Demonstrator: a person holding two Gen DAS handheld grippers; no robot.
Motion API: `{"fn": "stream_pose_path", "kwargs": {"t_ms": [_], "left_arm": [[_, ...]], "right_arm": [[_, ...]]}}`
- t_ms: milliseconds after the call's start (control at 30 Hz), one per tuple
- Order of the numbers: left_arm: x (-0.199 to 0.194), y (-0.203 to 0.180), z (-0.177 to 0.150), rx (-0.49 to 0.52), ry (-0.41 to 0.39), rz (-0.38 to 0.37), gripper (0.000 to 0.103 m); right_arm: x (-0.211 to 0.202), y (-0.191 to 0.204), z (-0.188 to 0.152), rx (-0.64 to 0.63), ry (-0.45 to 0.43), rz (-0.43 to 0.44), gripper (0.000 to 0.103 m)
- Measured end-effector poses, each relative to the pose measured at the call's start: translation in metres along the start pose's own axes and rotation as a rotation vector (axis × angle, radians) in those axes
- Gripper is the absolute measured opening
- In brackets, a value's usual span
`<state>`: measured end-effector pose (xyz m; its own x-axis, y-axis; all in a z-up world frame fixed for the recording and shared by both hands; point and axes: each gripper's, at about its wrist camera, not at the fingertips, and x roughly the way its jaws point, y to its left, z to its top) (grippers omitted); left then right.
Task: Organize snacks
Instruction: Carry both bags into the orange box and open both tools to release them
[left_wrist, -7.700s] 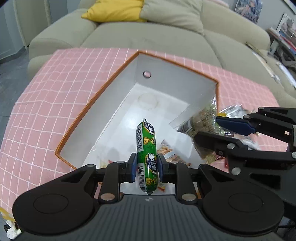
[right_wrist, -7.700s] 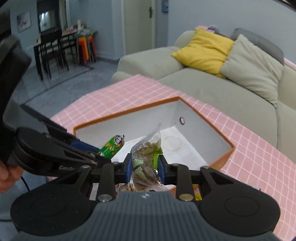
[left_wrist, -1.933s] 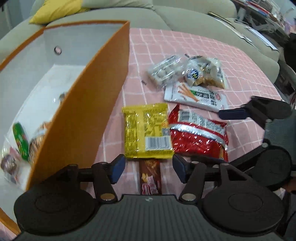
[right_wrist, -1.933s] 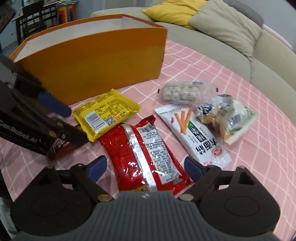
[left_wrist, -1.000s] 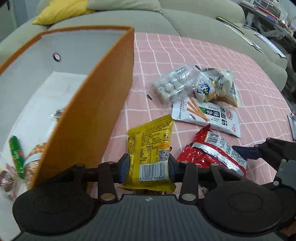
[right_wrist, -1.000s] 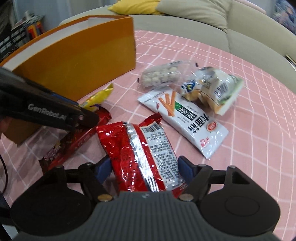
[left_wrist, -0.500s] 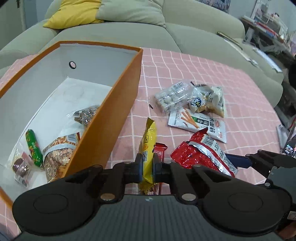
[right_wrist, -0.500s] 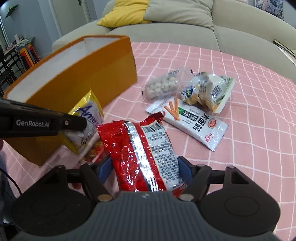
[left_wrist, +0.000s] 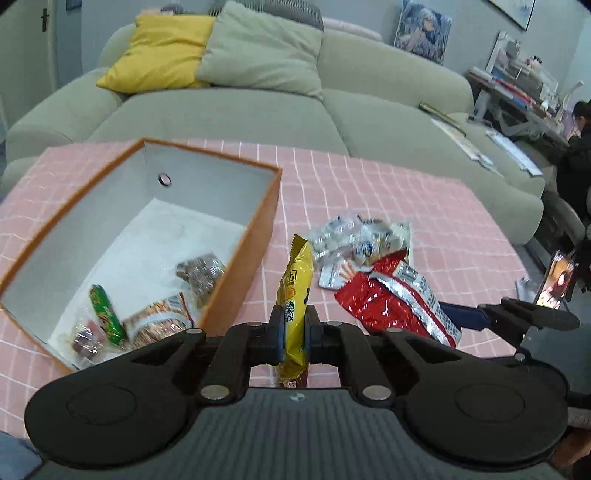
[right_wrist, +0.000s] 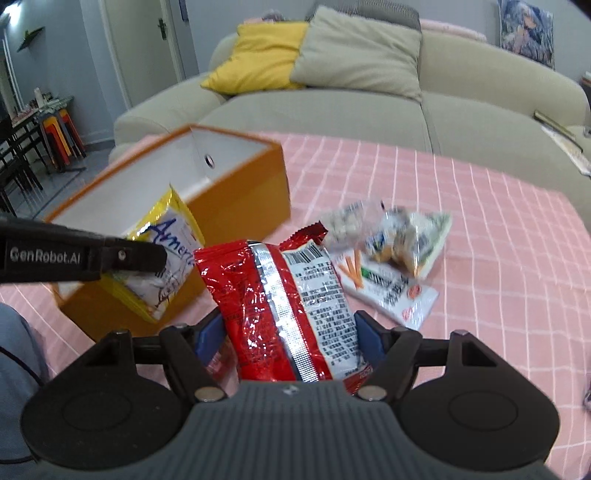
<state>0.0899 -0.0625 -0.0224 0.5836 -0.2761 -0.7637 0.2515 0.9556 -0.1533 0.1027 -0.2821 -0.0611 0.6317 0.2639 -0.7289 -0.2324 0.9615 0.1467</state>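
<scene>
Both grippers grip packets: left (left_wrist: 295, 328) the yellow packet (left_wrist: 295, 291) (edge-on), right (right_wrist: 284, 336) the red packet (right_wrist: 280, 306).

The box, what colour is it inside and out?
The box is orange outside and white inside, clearest in the left wrist view.

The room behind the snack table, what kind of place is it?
Most likely a home living room: a beige sofa with a yellow cushion, and the table's pink checked cloth.
</scene>
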Motion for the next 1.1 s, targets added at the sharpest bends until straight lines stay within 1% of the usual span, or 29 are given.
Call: {"fn": "stream_pose_path", "kwargs": {"t_ms": [200, 333, 433, 600, 700, 767, 867, 967, 1100], "left_arm": [[-0.031, 0.025, 0.01, -0.072, -0.058, -0.02, 0.01], [-0.047, 0.045, 0.018, -0.081, -0.096, 0.014, 0.01], [-0.056, 0.065, 0.028, -0.092, -0.116, 0.04, 0.01], [-0.064, 0.098, 0.047, -0.099, -0.118, 0.095, 0.01], [-0.054, 0.115, 0.057, -0.114, -0.09, 0.11, 0.01], [-0.045, 0.124, 0.059, -0.113, -0.061, 0.117, 0.01], [-0.022, 0.137, 0.059, -0.109, 0.003, 0.144, 0.01], [-0.001, 0.15, 0.055, -0.102, 0.062, 0.179, 0.01], [0.03, 0.161, 0.051, -0.08, 0.159, 0.202, 0.01]], "right_arm": [[-0.025, 0.027, 0.029, -0.054, -0.073, 0.013, 0.071], [-0.034, 0.052, 0.052, -0.102, -0.111, 0.061, 0.071], [-0.034, 0.074, 0.07, -0.169, -0.128, 0.077, 0.071], [-0.02, 0.112, 0.1, -0.251, -0.121, 0.138, 0.071], [0.001, 0.132, 0.118, -0.288, -0.086, 0.142, 0.071], [0.02, 0.144, 0.126, -0.311, -0.042, 0.148, 0.071], [0.056, 0.157, 0.134, -0.377, 0.021, 0.115, 0.071], [0.088, 0.166, 0.13, -0.449, 0.089, 0.073, 0.071], [0.122, 0.176, 0.121, -0.543, 0.151, 0.054, 0.071]]}}
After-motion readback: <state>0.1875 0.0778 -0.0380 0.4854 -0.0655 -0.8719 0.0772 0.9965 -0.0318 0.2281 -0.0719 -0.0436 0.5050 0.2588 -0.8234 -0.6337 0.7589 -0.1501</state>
